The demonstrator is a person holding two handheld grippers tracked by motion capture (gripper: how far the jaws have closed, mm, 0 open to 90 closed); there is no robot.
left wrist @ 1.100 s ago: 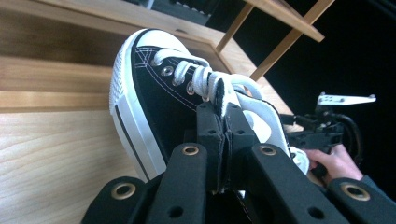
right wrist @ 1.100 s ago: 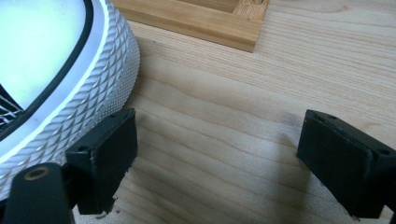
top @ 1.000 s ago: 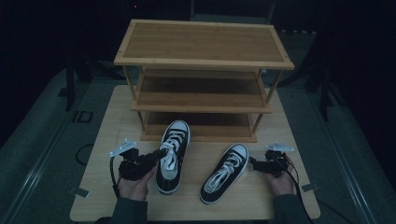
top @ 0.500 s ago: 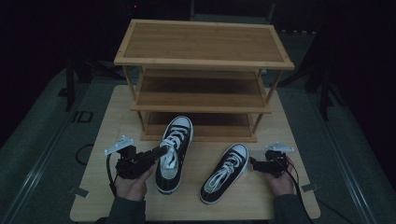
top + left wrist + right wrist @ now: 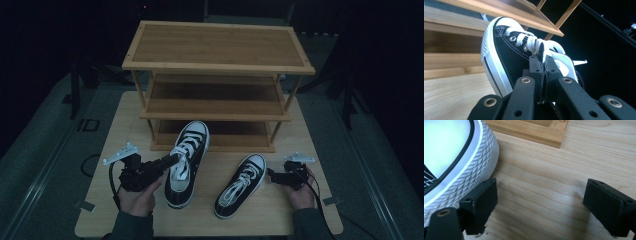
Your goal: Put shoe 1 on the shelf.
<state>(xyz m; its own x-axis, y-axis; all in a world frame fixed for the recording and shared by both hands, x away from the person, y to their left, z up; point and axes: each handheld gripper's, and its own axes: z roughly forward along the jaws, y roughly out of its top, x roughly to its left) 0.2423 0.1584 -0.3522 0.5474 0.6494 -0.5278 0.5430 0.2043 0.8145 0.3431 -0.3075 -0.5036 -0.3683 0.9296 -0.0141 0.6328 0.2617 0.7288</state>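
Two black jaws of the left gripper [image 5: 543,65] are clamped tight on the upper edge of the left shoe [image 5: 186,161], by the laces [image 5: 531,41], a thin spot that lets narrow jaws lift the whole shoe. That shoe sits tilted, toe raised toward the bottom shelf of the wooden rack [image 5: 216,55], likely on its way into it. The right gripper [image 5: 539,205] stands wide apart with nothing between its jaws, one jaw right beside the white rubber toe of the right shoe [image 5: 239,184], which lies flat on the table [image 5: 125,120] just in front of the rack, probably waiting its turn.
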